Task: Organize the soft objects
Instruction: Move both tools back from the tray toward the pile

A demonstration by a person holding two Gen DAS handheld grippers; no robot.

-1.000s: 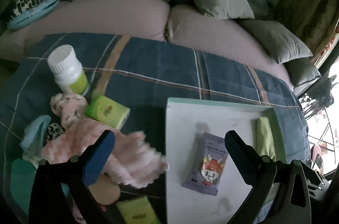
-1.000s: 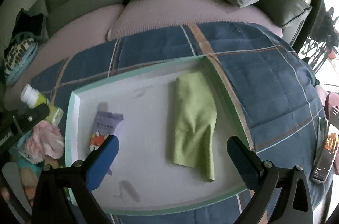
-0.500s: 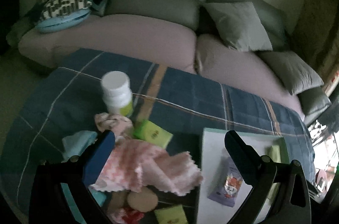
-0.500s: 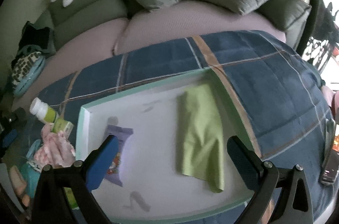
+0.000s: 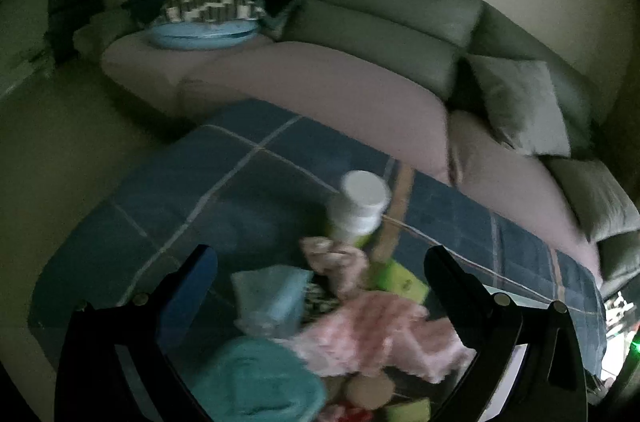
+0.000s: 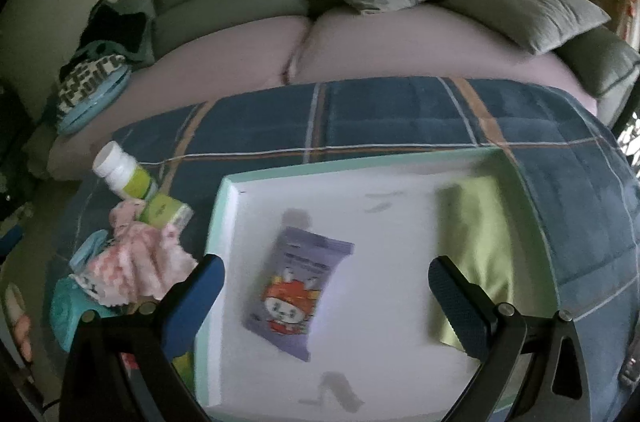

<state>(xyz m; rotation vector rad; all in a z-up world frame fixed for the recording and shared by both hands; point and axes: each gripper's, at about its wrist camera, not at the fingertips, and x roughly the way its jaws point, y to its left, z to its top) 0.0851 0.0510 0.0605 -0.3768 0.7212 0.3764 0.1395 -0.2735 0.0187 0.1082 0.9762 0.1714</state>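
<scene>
Left gripper (image 5: 320,274) gapes above rumpled pink checked cloth (image 5: 376,334).

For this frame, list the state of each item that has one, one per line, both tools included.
left tool: open, empty, above the pile
right tool: open, empty, above the tray
tray: on the plaid blanket, holds two items
green cloth: folded, flat in tray
purple packet: flat in tray
pink cloth: crumpled, outside tray
white bottle: capped, outside tray
teal cloth: bunched, outside tray
</scene>
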